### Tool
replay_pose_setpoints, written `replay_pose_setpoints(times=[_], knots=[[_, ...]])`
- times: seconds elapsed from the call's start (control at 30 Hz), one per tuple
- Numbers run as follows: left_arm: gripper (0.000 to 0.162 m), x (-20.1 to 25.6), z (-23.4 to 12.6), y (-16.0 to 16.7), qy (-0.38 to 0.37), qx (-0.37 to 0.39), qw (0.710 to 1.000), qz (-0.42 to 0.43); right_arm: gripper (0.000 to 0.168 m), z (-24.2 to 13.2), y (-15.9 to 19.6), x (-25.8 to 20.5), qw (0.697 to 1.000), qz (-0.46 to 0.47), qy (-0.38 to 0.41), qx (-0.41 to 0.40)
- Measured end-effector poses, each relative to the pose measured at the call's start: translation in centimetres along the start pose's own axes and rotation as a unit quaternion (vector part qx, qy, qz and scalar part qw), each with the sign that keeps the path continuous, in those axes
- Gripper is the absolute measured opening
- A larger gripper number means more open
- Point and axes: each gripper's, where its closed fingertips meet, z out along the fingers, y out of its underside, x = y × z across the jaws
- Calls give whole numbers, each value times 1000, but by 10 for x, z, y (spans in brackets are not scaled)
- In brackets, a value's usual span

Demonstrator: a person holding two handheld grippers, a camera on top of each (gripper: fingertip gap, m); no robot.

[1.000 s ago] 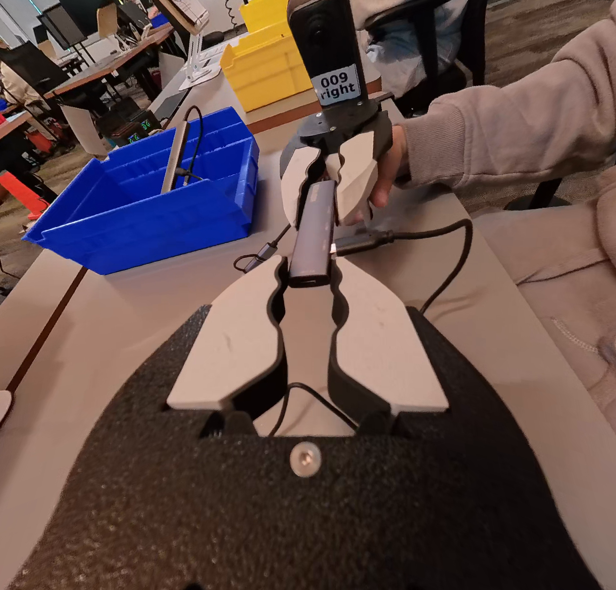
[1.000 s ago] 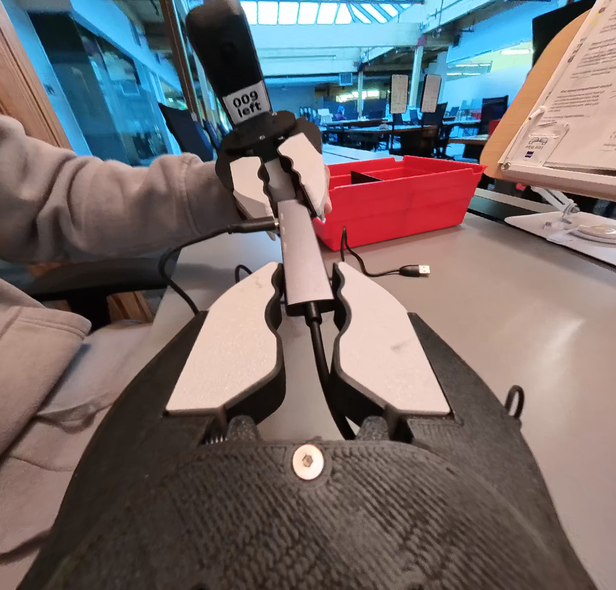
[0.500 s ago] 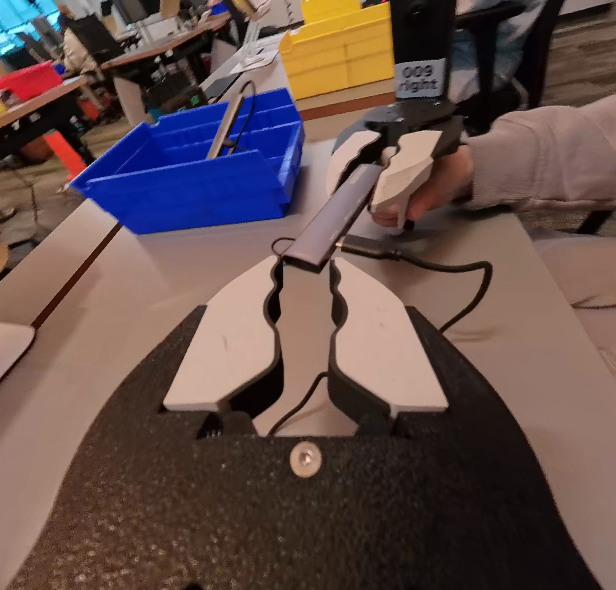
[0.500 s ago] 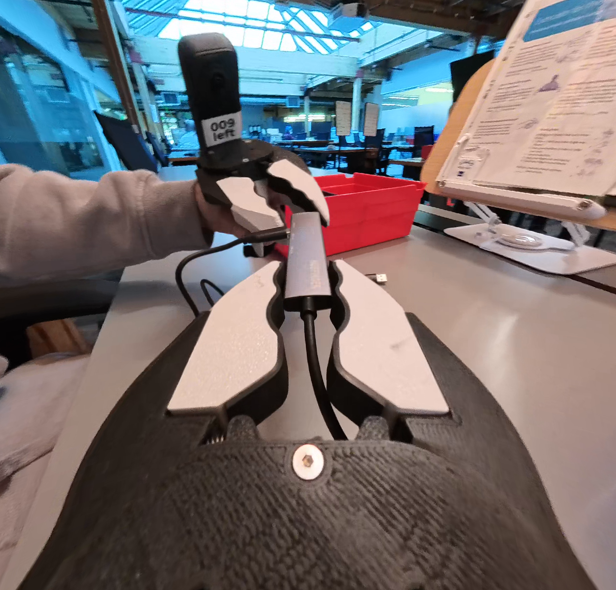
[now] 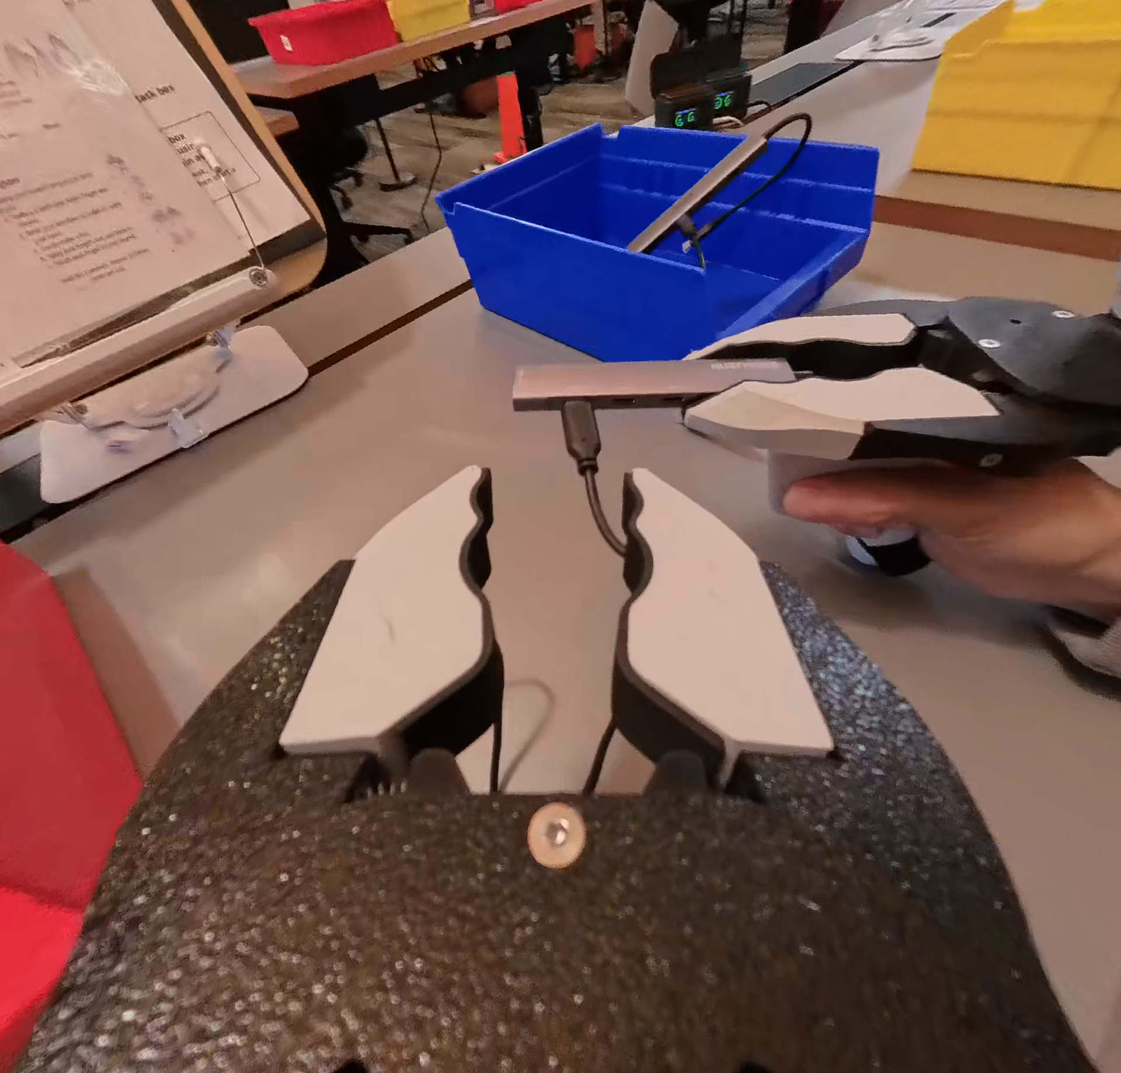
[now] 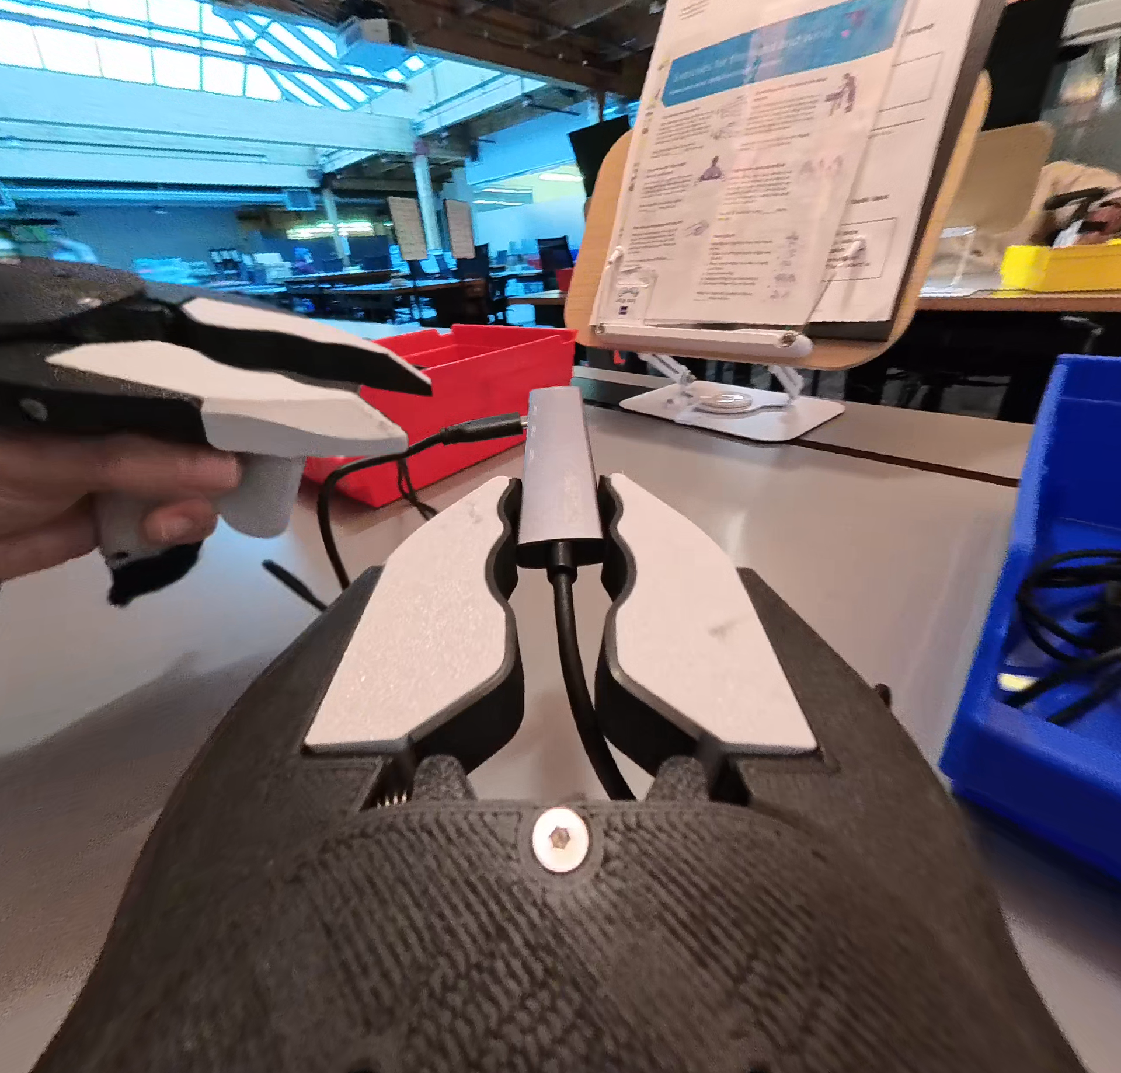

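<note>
A slim grey USB hub (image 5: 637, 380) is held level above the grey table (image 5: 303, 528) by my right gripper (image 5: 691, 386), which comes in from the right and is shut on the hub's far end. A black cable plug (image 5: 581, 431) sits in the hub's side, and its cable drops between my left gripper's fingers. My left gripper (image 5: 555, 480) is open and empty, just short of the hub. In the right wrist view the hub (image 6: 558, 467) sits between the right gripper's (image 6: 558, 486) fingertips, its own cable trails back, and the left gripper (image 6: 412, 413) stands open at the left.
A blue bin (image 5: 606, 292) behind the hub holds another hub (image 5: 697, 201) with a cable. A red bin (image 5: 36, 740) is at the near left. A document stand (image 5: 151, 377) is at the left. Yellow bins (image 5: 1025, 104) are at the far right.
My left gripper has let go of the hub, opened and swung away to the left. The right gripper now holds the hub alone and has turned it toward the blue bin.
</note>
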Motion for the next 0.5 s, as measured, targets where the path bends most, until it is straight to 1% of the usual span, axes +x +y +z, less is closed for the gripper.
replay_pose_setpoints(times=[0.03, 0.13, 0.2, 0.23, 0.4, 0.5], knots=[[39, 2, 5, 0, -3, 2, 1000, 3, 25, -1, -1, 1, 1000, -6, 11, 5], [35, 4, 17, 3, -14, -2, 1000, 10, 25, 0, 0, -3, 1000, -16, 1, 1], [18, 4, 21, 2, -18, 3, 1000, 14, 25, 1, 0, -9, 1000, -17, -18, 0], [13, 3, 22, 4, -23, -2, 1000, 16, 25, 2, 0, -10, 1000, -15, -18, 0], [13, -1, 20, 6, -35, 4, 999, 41, 25, 4, 2, -14, 999, -12, -32, -7], [22, -1, 18, 9, -42, 2, 998, 57, 25, 4, 2, -11, 1000, -15, -20, -8]])
